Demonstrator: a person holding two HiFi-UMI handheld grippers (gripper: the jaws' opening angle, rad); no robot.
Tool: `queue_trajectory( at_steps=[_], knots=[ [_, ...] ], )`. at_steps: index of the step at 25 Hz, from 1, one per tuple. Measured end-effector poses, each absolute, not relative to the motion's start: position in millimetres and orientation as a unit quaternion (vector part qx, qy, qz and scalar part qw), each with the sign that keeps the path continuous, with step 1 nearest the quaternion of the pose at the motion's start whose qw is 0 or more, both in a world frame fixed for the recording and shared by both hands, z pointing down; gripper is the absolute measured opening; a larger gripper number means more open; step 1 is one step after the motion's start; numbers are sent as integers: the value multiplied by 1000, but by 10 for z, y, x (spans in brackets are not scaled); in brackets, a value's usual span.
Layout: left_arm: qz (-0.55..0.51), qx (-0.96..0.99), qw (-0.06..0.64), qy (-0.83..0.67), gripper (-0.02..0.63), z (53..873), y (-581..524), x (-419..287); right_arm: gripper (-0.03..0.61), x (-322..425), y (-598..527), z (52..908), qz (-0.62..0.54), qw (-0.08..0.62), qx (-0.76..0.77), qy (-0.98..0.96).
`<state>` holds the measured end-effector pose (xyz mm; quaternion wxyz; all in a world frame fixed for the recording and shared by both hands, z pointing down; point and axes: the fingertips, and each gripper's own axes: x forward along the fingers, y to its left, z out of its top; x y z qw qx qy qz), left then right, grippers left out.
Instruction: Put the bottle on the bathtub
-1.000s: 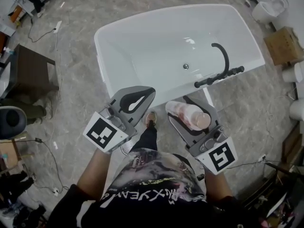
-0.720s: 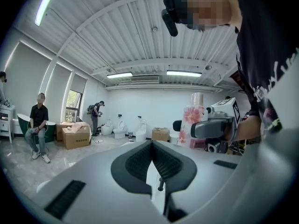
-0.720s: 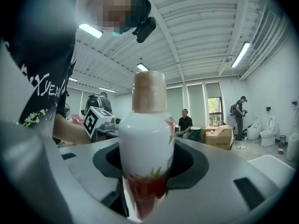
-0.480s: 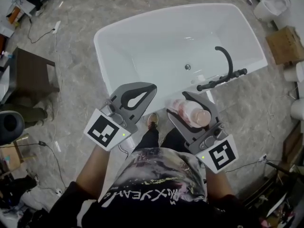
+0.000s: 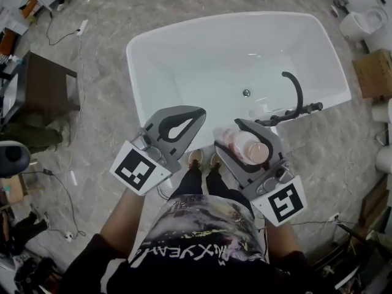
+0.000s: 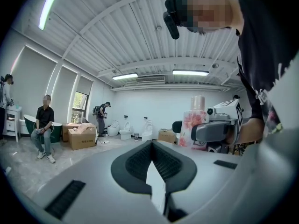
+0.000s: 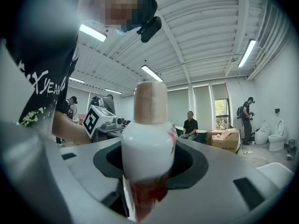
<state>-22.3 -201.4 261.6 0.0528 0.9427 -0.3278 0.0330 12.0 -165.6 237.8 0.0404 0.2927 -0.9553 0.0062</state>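
The bottle (image 5: 245, 147), white with a pink floral print and a pale pink cap, is held by the right gripper (image 5: 229, 135), whose jaws are set part-way apart and pressed on the bottle's body from both sides. In the right gripper view the bottle is seen standing between the dark pads with its cap uppermost. From the head view it is seen over the near edge of the bathtub (image 5: 147, 48), just beside the black faucet (image 5: 294, 97) mounted on that edge; it is carried in the air and is not resting on the rim. The left gripper (image 5: 195, 114) is held just beside the right one, also at the near side of the bathtub; its jaws are brought together at the tips and nothing is held between them. The bathtub is white, with a drain (image 5: 246, 92) in its floor close to the faucet. The person's shoes (image 5: 196, 159) are noted on the grey floor (image 5: 104, 121) against the bathtub's near side. A dark table (image 5: 46, 90) stands well apart from the bathtub's left end.
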Motion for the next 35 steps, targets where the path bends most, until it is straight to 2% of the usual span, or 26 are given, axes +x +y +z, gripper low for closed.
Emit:
queue_trajectory(
  at_steps=[12, 35],
  knots=[
    [43, 933, 72, -350, 11, 2933, -2275, -59, 209, 207, -2053, 2980, 49, 31, 269, -961],
    [47, 925, 95, -364, 11, 3818, -2354, -119, 209, 139, -2177, 3795, 50, 46, 269, -961]
  ],
)
